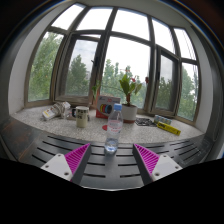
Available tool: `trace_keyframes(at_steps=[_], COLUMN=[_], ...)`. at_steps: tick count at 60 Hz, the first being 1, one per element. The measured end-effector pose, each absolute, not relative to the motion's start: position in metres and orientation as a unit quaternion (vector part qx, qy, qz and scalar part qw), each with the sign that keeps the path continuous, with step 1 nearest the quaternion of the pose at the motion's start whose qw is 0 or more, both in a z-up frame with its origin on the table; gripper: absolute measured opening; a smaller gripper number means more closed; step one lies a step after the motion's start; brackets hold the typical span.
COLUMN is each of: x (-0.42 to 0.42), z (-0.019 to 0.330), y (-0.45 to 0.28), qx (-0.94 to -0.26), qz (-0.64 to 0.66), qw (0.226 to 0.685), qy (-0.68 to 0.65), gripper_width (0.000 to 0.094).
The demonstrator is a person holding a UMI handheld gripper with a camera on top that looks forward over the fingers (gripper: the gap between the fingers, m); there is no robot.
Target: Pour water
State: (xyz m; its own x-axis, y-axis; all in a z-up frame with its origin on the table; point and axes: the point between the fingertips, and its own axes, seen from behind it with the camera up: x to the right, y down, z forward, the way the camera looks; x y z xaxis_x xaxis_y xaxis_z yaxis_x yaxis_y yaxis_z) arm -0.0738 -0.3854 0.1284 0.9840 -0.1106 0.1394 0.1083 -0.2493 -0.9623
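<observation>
A clear plastic water bottle (pixel 113 129) with a pale cap stands upright on a grey slatted table (pixel 112 165), just ahead of my fingers and centred between them. My gripper (pixel 111 158) is open, its two magenta pads (pixel 76 157) spread wide on either side, with nothing between them. A white mug (pixel 82 116) stands on the stone window ledge (pixel 30 122) behind and to the left of the bottle.
On the ledge beyond the table are a potted plant (pixel 129 97), a colourful box (pixel 104 108), a yellow object (pixel 167 127) at the right and small items at the left. Large bay windows (pixel 115 60) rise behind.
</observation>
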Motion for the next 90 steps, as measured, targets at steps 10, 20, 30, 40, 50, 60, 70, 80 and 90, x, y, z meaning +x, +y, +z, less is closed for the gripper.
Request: trace_keyframes(at_steps=[10,20,30,40,50,60,70,80,90], x=[-0.051,-0.044,-0.042,-0.042,-0.040,-0.023,0.027,0.059,0.010], z=[0.121,0.100,0.074,0.076,0.076,0.096,0.157,0.262,0.353], y=[-0.275,-0.195,-0.159,-0.155,-0.156,-0.156,-0.141,-0.099,-0.040], qx=[-0.775,-0.772,-0.782,-0.775,-0.775,-0.770,-0.735,-0.636,-0.467], qz=[-0.079,-0.059,-0.030,-0.019,-0.032,-0.089,-0.245,-0.470,-0.646], qw=[0.627,0.632,0.622,0.632,0.631,0.632,0.633,0.603,0.533], qy=[-0.002,-0.023,-0.010,0.000,0.005,0.007,-0.004,-0.102,-0.284], gripper_width=[0.0849,0.0794,0.0542,0.0369,0.0295,0.0295,0.0294,0.0294,0.0294])
